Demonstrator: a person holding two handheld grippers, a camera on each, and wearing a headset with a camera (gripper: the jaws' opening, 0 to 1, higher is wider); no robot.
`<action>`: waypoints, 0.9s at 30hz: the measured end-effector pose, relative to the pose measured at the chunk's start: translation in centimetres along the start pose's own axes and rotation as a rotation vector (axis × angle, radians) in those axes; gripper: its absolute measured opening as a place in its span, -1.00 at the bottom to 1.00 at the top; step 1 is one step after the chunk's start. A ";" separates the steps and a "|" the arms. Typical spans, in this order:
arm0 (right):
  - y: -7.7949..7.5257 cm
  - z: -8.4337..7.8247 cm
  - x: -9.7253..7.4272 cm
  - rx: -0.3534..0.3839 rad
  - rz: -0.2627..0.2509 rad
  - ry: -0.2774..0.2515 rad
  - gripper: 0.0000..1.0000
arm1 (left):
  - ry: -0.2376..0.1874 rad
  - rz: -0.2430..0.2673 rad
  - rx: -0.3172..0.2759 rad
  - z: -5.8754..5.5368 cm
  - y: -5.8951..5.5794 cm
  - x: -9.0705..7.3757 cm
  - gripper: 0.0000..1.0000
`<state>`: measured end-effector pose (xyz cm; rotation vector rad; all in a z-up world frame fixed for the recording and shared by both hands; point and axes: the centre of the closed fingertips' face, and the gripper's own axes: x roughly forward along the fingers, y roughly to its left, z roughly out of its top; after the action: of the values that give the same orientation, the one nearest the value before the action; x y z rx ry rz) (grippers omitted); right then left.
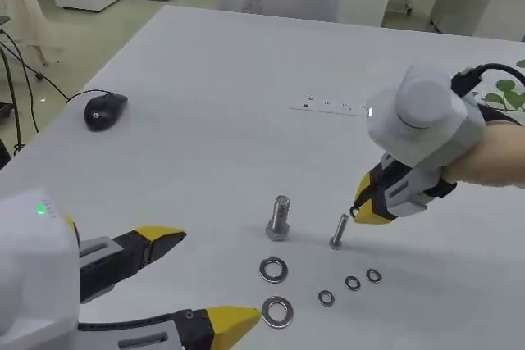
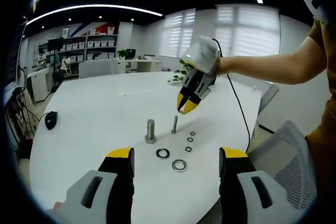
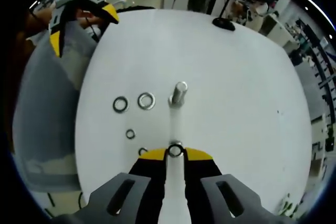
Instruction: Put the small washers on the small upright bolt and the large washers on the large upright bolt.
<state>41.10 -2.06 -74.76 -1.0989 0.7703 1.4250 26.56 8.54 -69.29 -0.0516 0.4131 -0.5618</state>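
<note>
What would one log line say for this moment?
right hand-held gripper: shut on small washer | position: by small bolt | left hand-held gripper: open

The right gripper point(image 1: 362, 207) has its jaws closed with a held washer point(image 1: 355, 213) at their tips (hard to make out), just above the small bolt point(image 1: 339, 231). The left gripper point(image 1: 205, 280) has its jaws spread wide. One large washer point(image 1: 277, 311) lies just off the nearer jaw's tip, and a second large washer point(image 1: 273, 269) lies beyond the gap, before the large bolt point(image 1: 280, 219). Three small washers point(image 1: 353, 283) lie on the desk point(image 1: 213, 79) below the right jaws.
</note>
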 end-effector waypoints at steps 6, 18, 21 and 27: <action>-0.1 0.2 0.8 -0.010 0.013 0.008 -0.76 | 0.003 0.005 -0.008 -0.2 0.2 0.1 0.29; -0.4 -0.2 1.8 -0.020 0.028 0.025 -0.76 | 0.004 0.004 -0.012 -0.2 0.3 0.2 0.29; -0.4 -0.3 2.1 -0.023 0.034 0.030 -0.76 | 0.005 0.002 -0.014 -0.2 0.3 0.3 0.29; -0.3 -0.4 2.6 -0.036 0.040 0.042 -0.75 | 0.005 0.002 -0.014 -0.2 0.3 0.3 0.29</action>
<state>41.63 -1.37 -77.26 -1.1502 0.8035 1.4577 26.83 8.65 -69.62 -0.0630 0.4223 -0.5572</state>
